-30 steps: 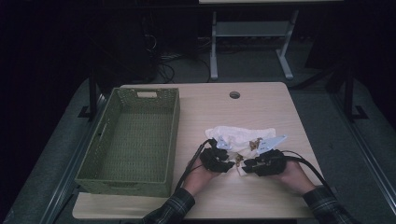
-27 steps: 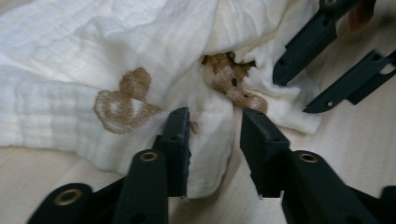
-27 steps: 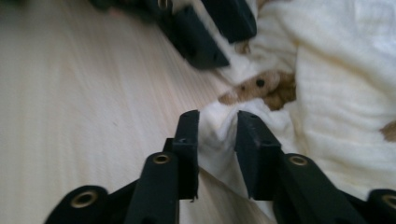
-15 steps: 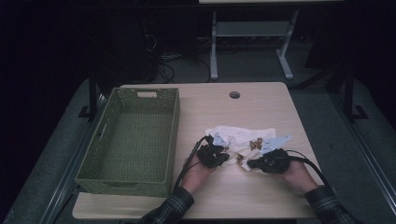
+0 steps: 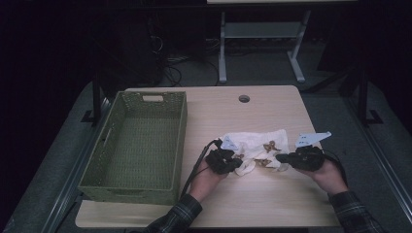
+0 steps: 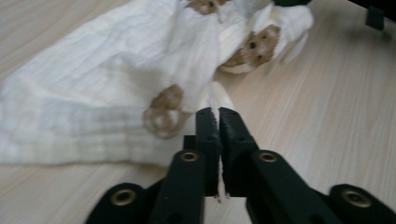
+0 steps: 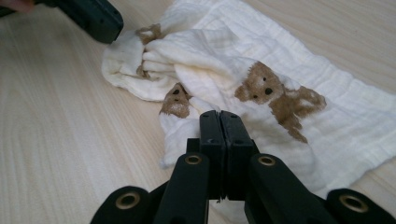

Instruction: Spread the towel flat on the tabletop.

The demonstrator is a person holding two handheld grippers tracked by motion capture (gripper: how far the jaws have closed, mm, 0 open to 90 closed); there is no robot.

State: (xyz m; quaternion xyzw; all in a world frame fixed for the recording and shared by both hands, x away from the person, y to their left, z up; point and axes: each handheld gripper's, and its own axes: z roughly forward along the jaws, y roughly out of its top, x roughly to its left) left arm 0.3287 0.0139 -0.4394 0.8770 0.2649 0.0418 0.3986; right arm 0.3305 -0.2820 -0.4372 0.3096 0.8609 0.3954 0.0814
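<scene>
Pinching cloth (image 5: 252, 148) edges, left gripper (image 5: 237, 164), right gripper (image 5: 282, 158)

Our two hand-held grippers and plaid sleeves

We see each gripper, left gripper (image 5: 236, 162) and right gripper (image 5: 281, 158), as a black body with two flat black jaws, brass-coloured screws (image 6: 189, 156) at the pivots, a black cable (image 5: 194, 167) and a pale three-cornered plate (image 5: 311, 139); our sleeves (image 5: 351, 212) are dark plaid.

The green basket (image 5: 141, 145) walls off the table's (image 5: 272, 204) left half; right of it lies bare wood.
</scene>
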